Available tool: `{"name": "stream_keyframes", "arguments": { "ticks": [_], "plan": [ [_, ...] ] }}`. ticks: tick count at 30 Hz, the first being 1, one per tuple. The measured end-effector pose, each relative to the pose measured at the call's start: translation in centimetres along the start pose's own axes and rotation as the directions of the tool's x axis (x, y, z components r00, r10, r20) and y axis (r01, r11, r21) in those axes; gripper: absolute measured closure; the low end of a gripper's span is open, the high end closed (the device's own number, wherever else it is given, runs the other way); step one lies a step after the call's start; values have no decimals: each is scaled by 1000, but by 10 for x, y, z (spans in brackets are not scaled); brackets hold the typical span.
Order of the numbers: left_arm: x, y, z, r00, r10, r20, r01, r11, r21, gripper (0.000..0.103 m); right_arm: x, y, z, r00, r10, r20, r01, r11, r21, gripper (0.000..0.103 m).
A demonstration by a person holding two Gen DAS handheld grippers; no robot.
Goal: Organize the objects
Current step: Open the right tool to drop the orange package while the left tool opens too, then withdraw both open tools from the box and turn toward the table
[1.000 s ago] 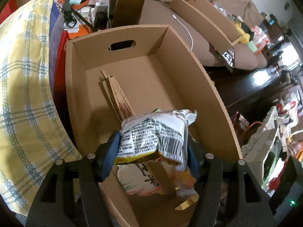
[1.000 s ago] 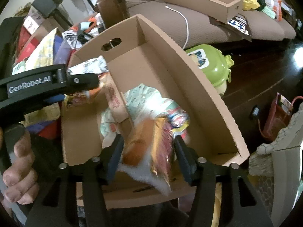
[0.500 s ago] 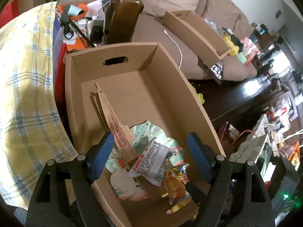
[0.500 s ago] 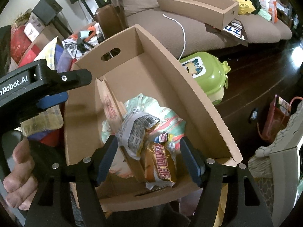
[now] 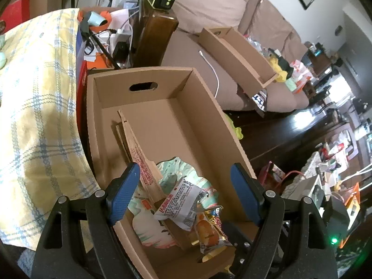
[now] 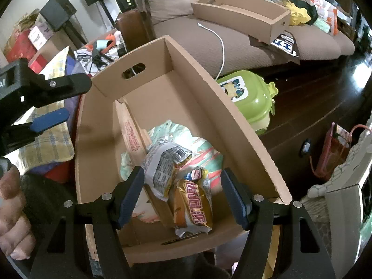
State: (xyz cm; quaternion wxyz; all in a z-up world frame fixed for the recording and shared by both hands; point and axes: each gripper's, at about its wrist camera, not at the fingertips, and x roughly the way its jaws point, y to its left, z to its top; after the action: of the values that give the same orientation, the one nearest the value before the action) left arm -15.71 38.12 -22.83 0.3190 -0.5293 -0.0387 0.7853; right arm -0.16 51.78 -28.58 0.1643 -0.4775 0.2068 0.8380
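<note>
Left tool (image 5: 184,193) spread wide, nothing between its blue pads, poised over cardboard box (image 5: 207,116). Just below tool: white snack packet (image 5: 180,205) atop orange snack packet (image 5: 209,231) and pale green bag (image 5: 179,169). Left of tool: yellow plaid cloth (image 5: 37,116).

Daylight floods in from the far right, where a window blows out to white and throws a bright streak of glare across the dark floor (image 5: 300,118). The rest of the room sits in softer, even light. Inside the cardboard box (image 5: 162,125) the walls cast a mild shadow over its near left corner. Both views are sharp in the middle, with no motion blur; the shiny snack wrappers (image 6: 193,207) catch small highlights. Toward the rims the fisheye bends straight edges into curves, and the corners fall off to black.
</note>
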Motion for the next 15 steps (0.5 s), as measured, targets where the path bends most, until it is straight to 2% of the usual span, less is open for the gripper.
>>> {"name": "stream_keyframes", "arguments": {
  "ticks": [7, 15],
  "plan": [
    [-17, 9, -1, 999, -48, 18, 49, 997, -52, 25, -4, 1, 1, 1000, 1, 18, -1, 1000, -3, 33],
    [-42, 12, 0, 998, -37, 60, 39, 999, -33, 25, -4, 0, 2, 1000, 1, 19, -1, 1000, -2, 33]
  ]
}}
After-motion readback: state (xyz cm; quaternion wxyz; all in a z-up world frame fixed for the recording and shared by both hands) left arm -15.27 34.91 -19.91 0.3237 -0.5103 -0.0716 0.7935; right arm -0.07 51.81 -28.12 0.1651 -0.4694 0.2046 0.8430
